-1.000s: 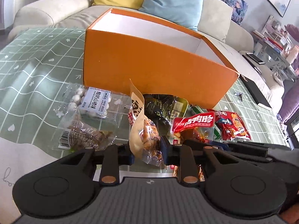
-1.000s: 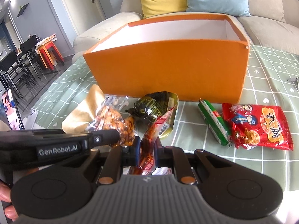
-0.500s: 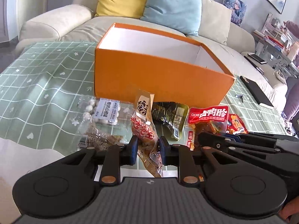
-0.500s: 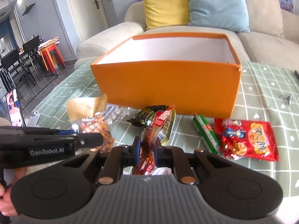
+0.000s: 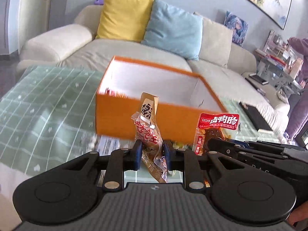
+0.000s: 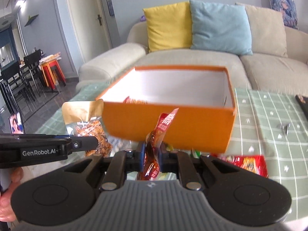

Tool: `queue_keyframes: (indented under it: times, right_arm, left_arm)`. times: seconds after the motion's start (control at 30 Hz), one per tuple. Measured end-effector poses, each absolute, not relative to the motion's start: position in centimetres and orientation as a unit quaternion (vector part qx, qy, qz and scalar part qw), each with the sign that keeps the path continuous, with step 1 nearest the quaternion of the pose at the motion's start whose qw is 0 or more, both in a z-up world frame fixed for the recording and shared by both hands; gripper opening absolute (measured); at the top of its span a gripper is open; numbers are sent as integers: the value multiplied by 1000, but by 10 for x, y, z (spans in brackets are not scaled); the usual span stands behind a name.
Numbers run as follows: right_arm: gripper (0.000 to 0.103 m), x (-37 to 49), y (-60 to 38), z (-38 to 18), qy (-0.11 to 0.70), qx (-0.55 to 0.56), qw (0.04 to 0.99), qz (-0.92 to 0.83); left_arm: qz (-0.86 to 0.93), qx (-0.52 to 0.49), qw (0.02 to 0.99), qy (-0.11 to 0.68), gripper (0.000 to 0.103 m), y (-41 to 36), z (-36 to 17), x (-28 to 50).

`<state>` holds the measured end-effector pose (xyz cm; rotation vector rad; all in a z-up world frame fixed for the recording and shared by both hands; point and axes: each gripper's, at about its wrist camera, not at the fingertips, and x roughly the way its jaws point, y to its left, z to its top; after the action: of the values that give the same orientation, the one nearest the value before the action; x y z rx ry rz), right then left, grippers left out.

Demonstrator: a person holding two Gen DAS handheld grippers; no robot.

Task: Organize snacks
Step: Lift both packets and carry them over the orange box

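Note:
An open orange box (image 5: pixel 146 119) with white inside stands on the green checked table; it also shows in the right wrist view (image 6: pixel 173 127). A red packet lies inside it at the near left. My left gripper (image 5: pixel 151 151) is shut on a tan peanut packet (image 5: pixel 147 132), held up in front of the box. My right gripper (image 6: pixel 152 153) is shut on a red duck-gizzard packet (image 6: pixel 163 127), also raised before the box. Each held packet shows in the other view: the red one (image 5: pixel 217 127) at right, the peanut one (image 6: pixel 86 119) at left.
A red snack bag (image 6: pixel 248 162) lies on the table right of the box, with a green packet partly hidden beside it. A clear packet (image 5: pixel 107 144) lies front left. A sofa with cushions stands behind. A dark flat object (image 5: pixel 256 115) lies at far right.
Both grippers have lifted their packets up off the table and higher toward the box's rim. The box interior is now more in view.

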<state>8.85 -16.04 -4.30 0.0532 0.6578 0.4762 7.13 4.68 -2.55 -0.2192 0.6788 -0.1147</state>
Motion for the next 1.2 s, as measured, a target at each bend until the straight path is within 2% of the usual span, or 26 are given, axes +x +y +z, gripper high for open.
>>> queue_keyframes:
  times: [0.47,0.83,1.03,1.2]
  right_arm:
    - [9,149,-145,11,259,-15,939,227]
    - [8,218,-123,15,247,-46,946,204]
    - [8,255,-114,-3,273,-66,942,183]
    - [8,284,-113,-29,338,-56,925,165]
  left_arm:
    - [-50,-82,956,278,26,39,25,132]
    - [-39,-58,956,284,26,33,31,185]
    - [-41,-50,945,320,26,27,13,216]
    - [-51,-56,926,371,26,28,-9,238]
